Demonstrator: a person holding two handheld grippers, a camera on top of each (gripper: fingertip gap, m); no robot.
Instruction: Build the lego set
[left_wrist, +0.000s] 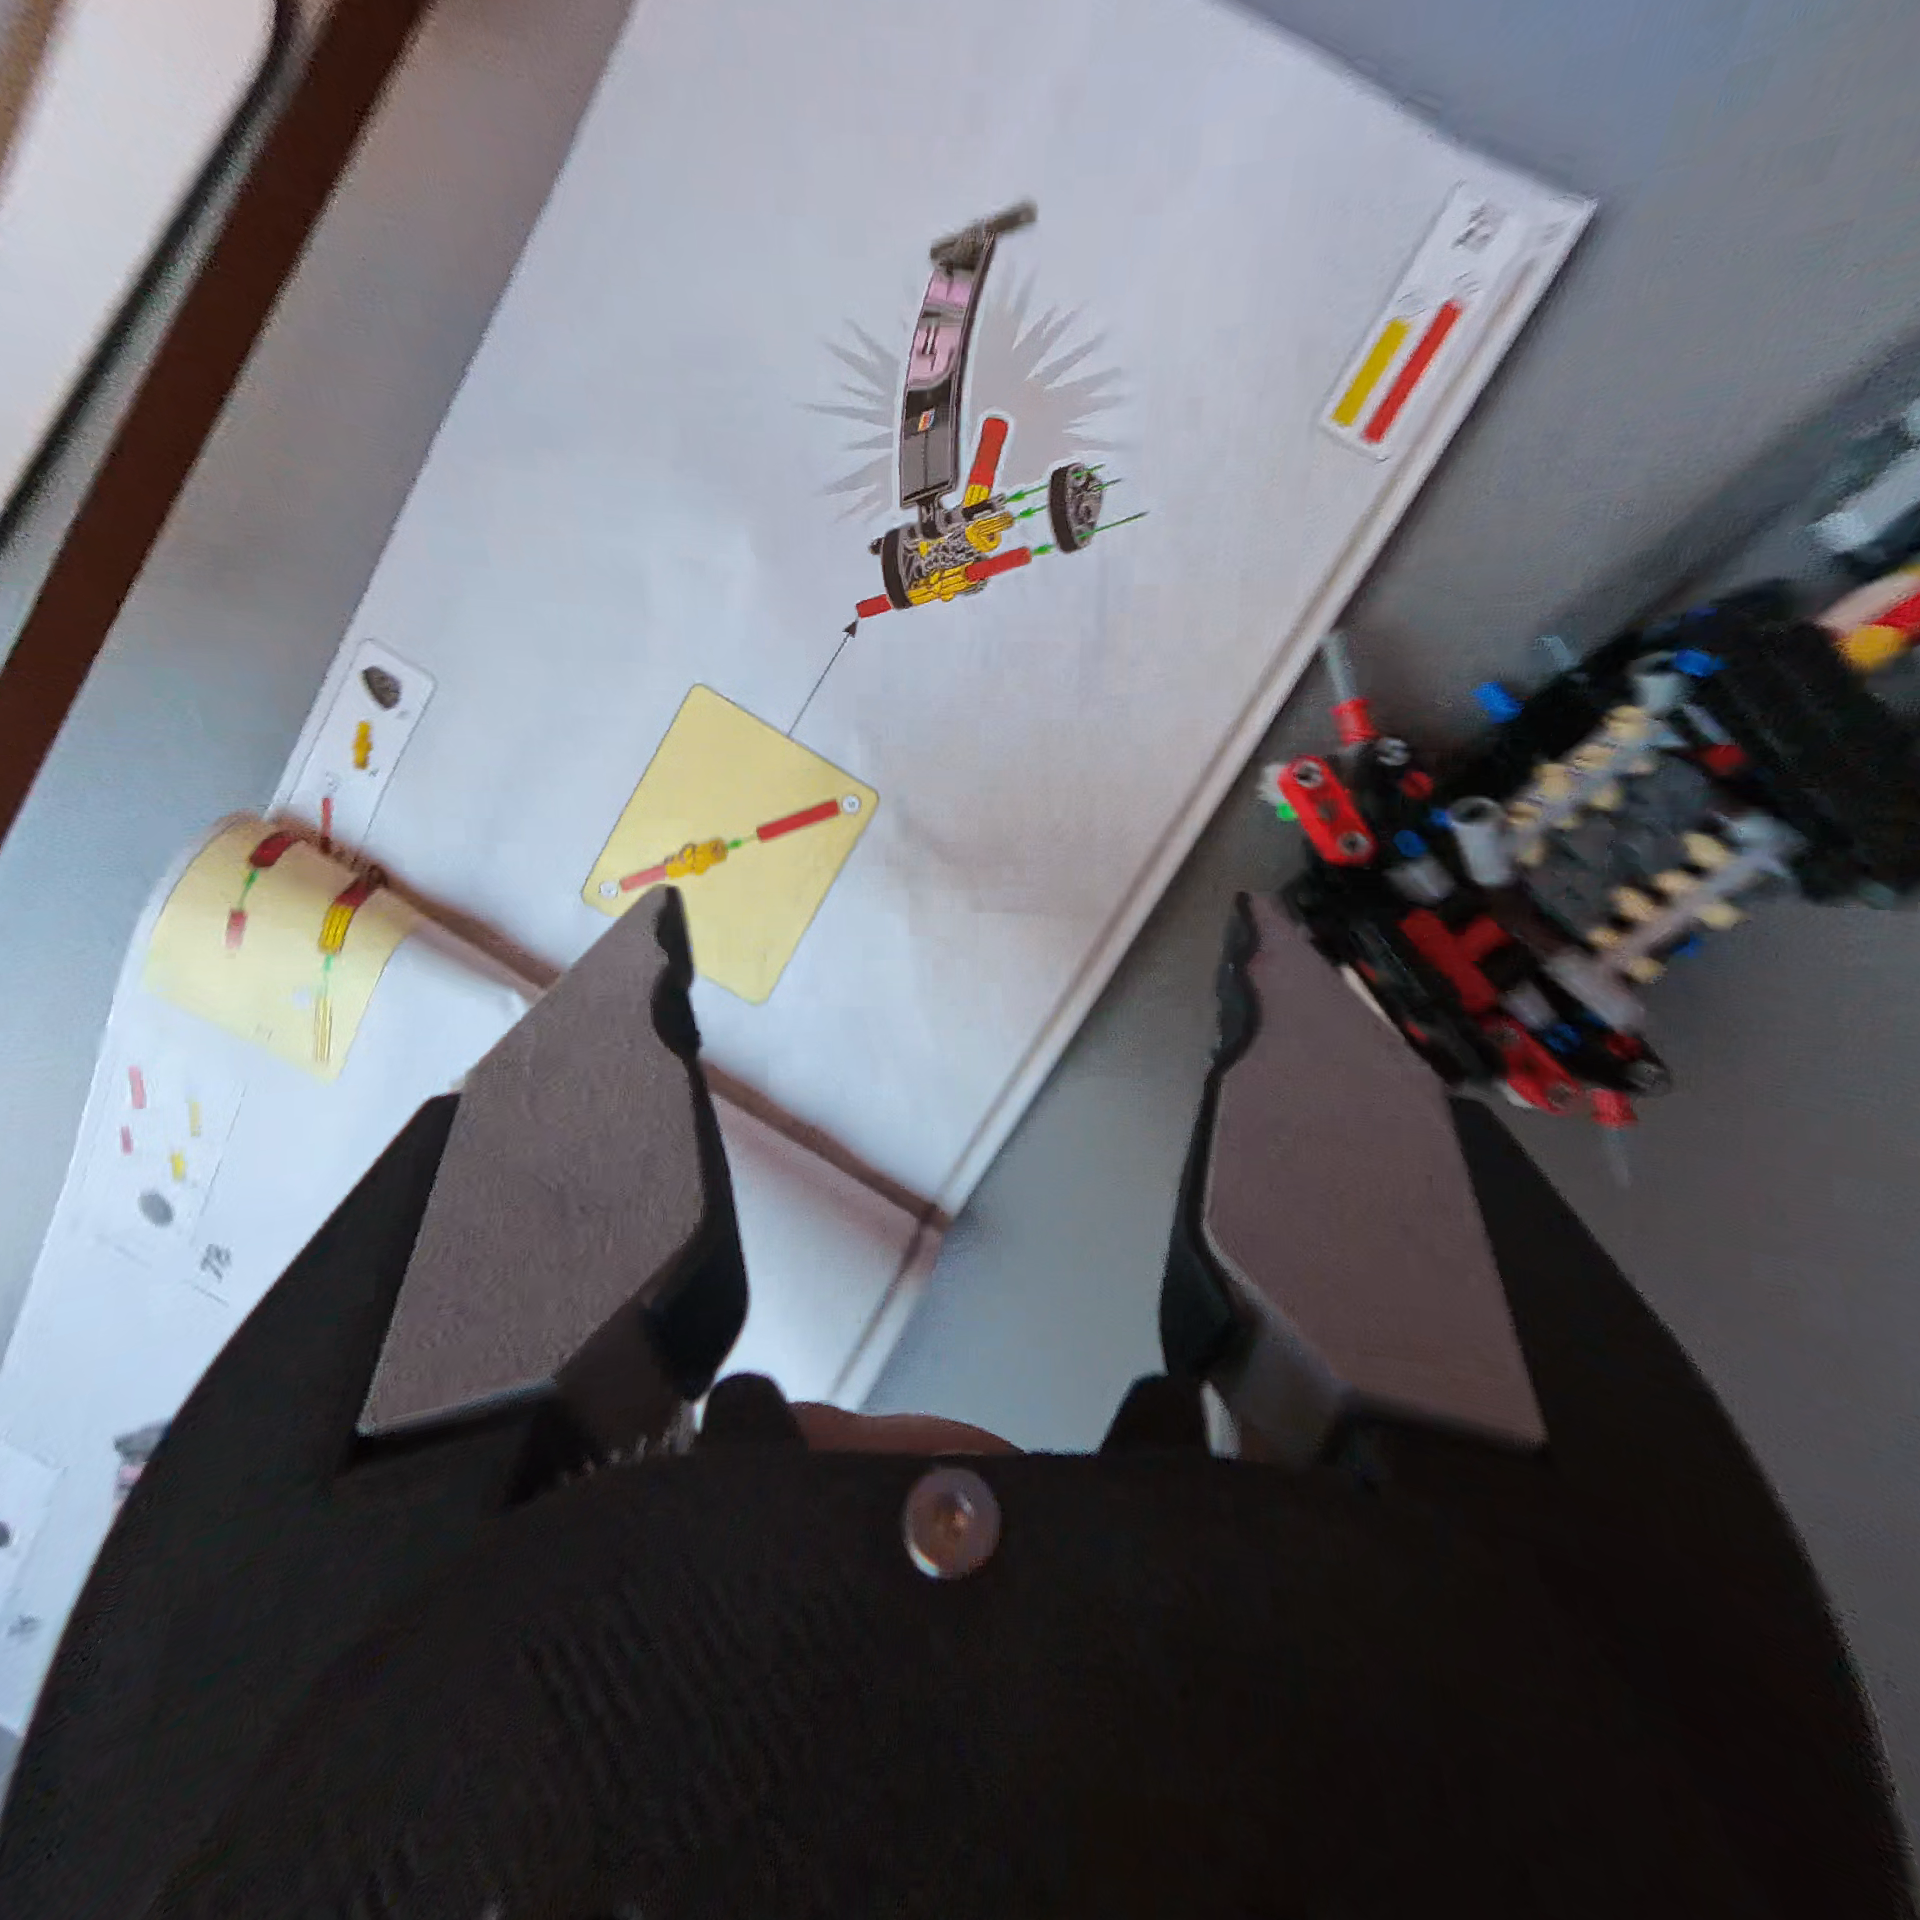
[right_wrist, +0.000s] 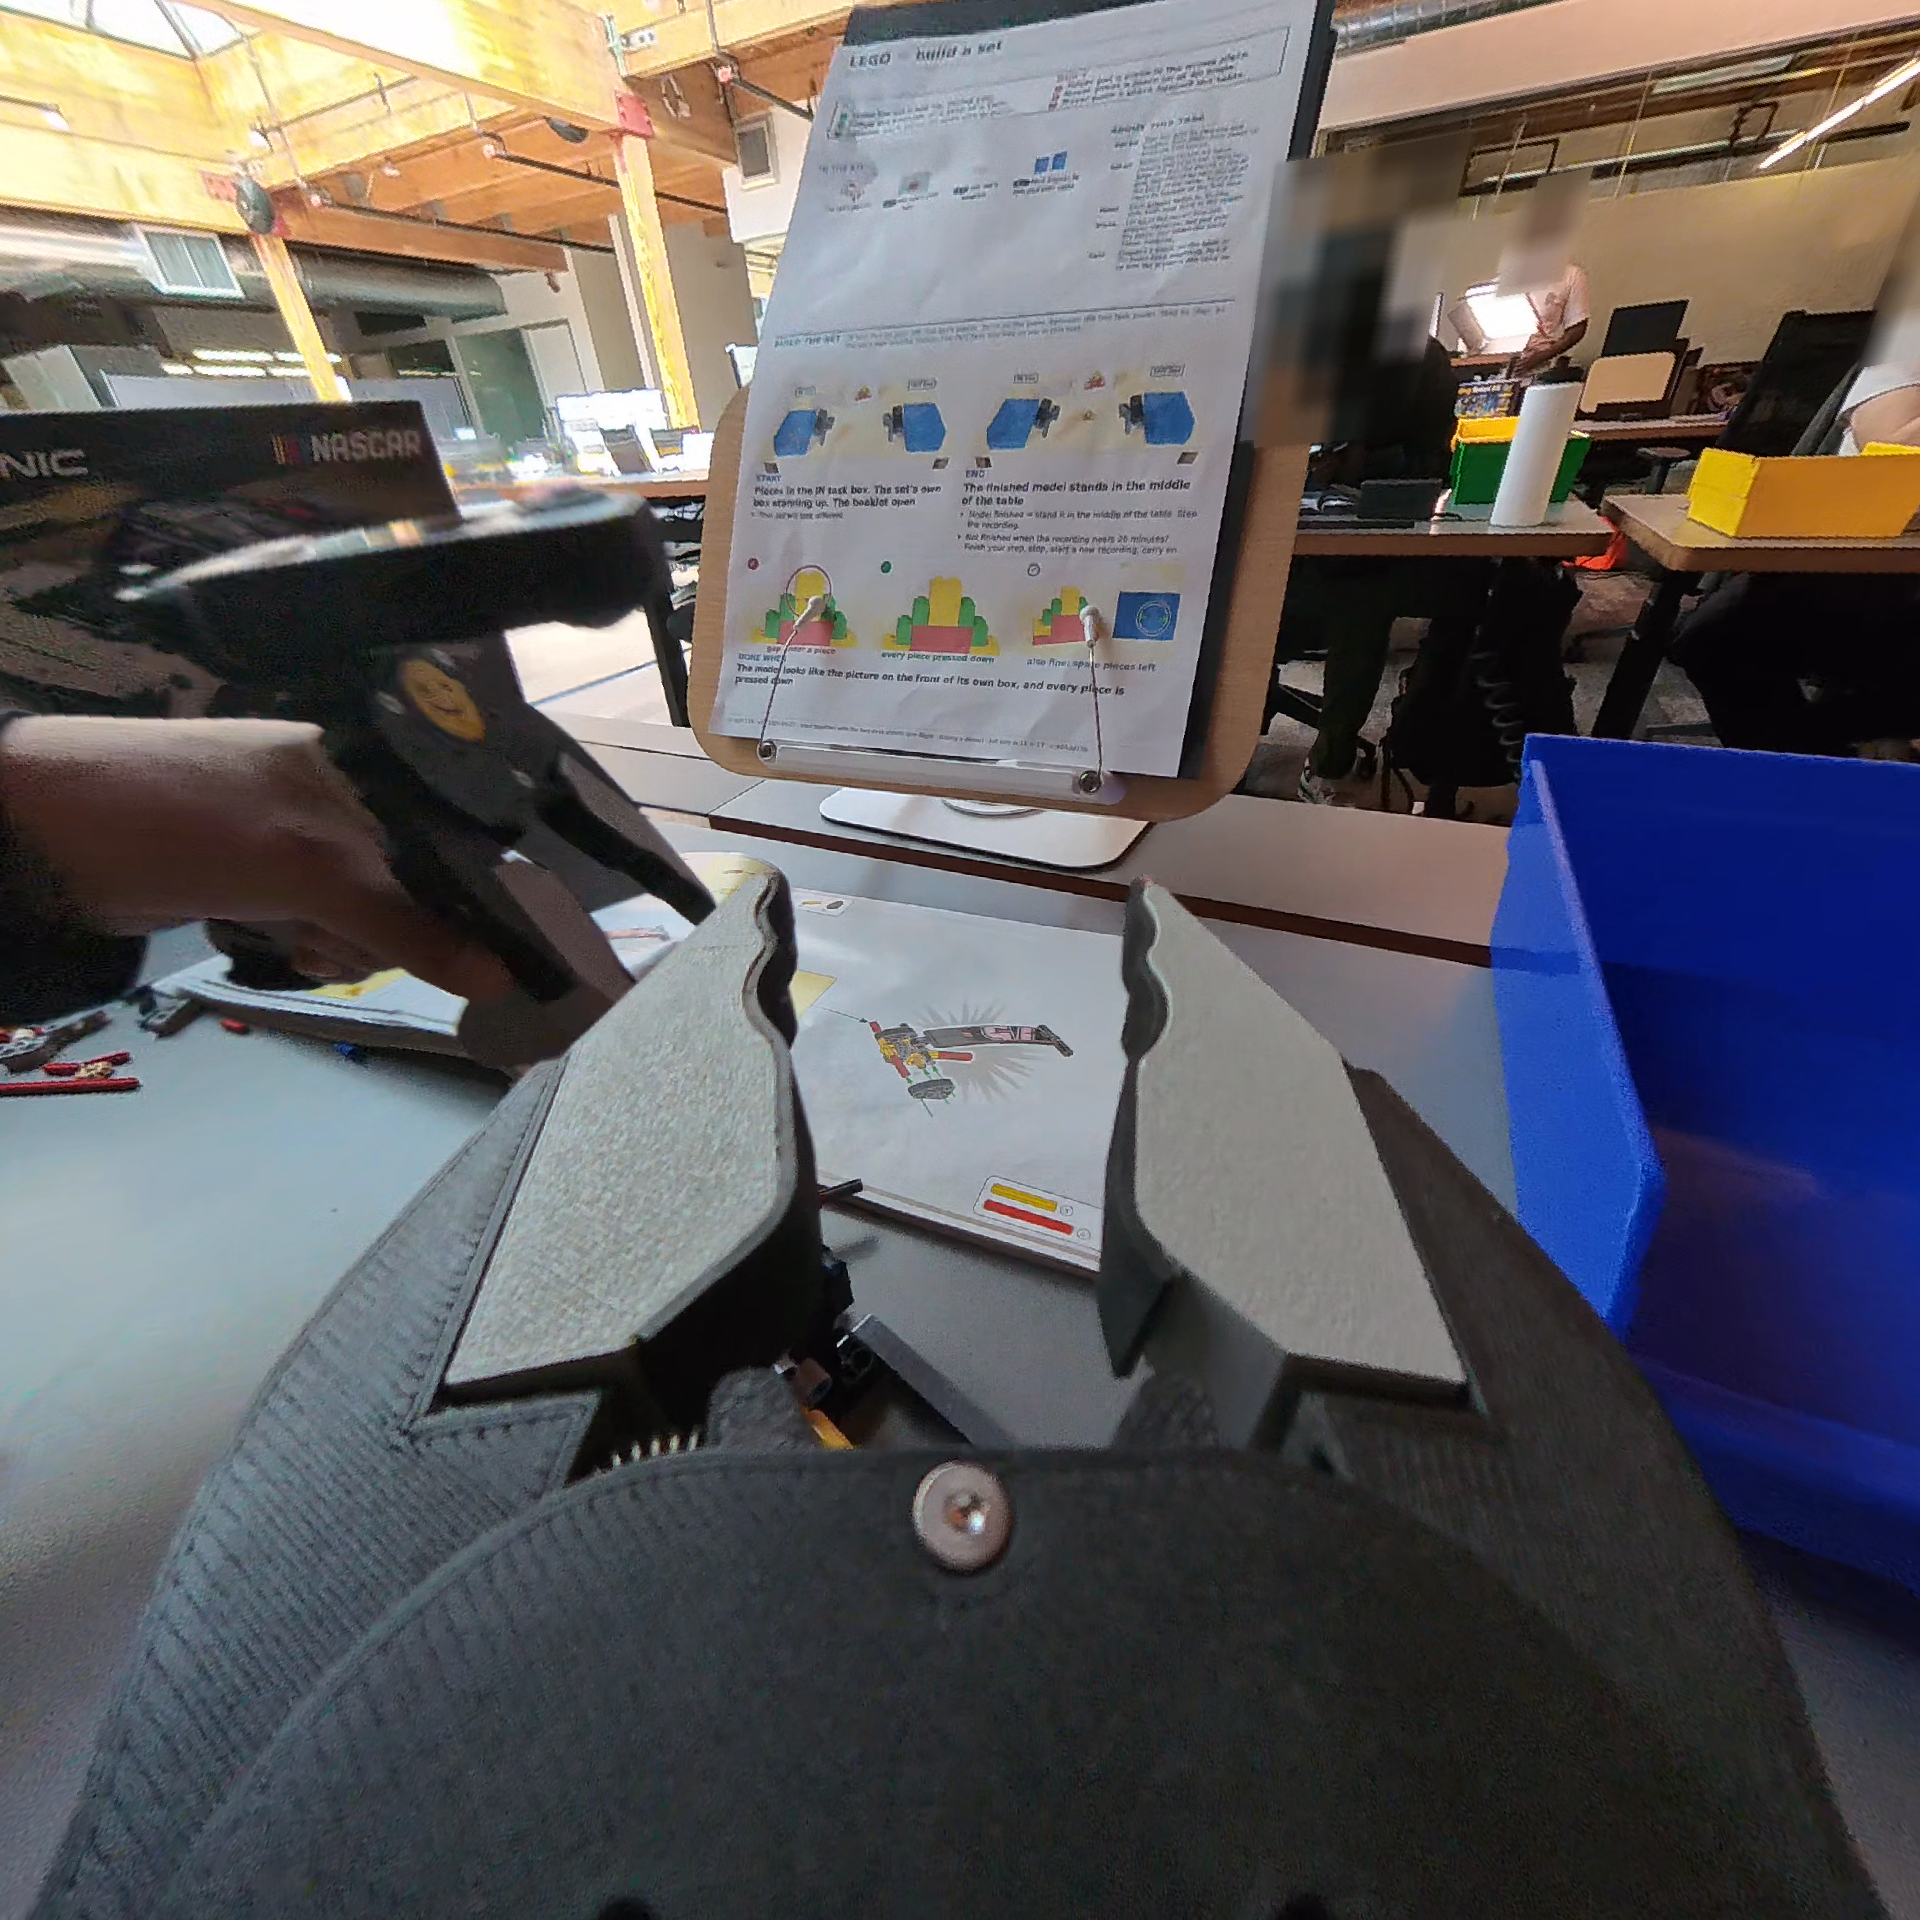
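Big open workshop behind all this, timber beams overhead, and my grey table (right_wrist: 260, 1226) up front. Largest thing near me is the blue bin (right_wrist: 1714, 1039) on the right, then the open instruction booklet (left_wrist: 935, 727) lying flat, then the half-built black and red brick model (left_wrist: 1558, 883) just beside its edge. My left gripper (left_wrist: 951, 971) hangs over the booklet with its jaws spread wide and nothing between them. My right gripper (right_wrist: 956, 971) is parted too, gripping nothing, aimed across the same page. If I go for the model, I'd reckon squaring up on a solid section beats pinching loose bits.
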